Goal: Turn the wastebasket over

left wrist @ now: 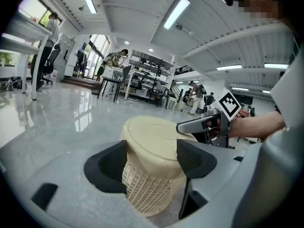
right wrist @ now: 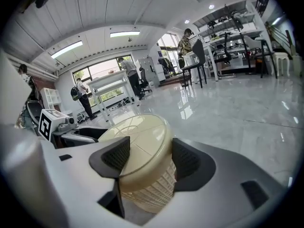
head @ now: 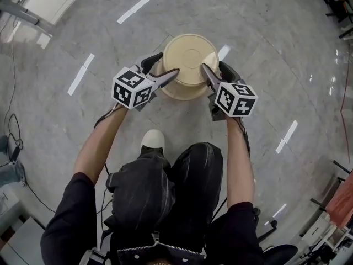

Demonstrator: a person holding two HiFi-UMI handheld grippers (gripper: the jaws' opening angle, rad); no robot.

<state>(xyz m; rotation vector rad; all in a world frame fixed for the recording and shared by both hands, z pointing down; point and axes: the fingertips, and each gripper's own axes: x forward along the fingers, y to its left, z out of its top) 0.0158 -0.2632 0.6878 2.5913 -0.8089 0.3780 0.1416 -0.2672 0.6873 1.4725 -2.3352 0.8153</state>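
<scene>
The wastebasket (head: 189, 57) stands bottom-up on the floor (head: 270, 43) between the open left claw (head: 169, 68) and the open right claw (head: 211, 69); only the gripper views show its lattice wall (left wrist: 147, 186).

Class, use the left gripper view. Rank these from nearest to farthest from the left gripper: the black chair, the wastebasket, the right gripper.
1. Wastebasket: right at the jaws, centre of the view, bottom up.
2. Right gripper: just beyond it, reaching in from the right.
3. Chair: far back in the room, left of centre.
</scene>
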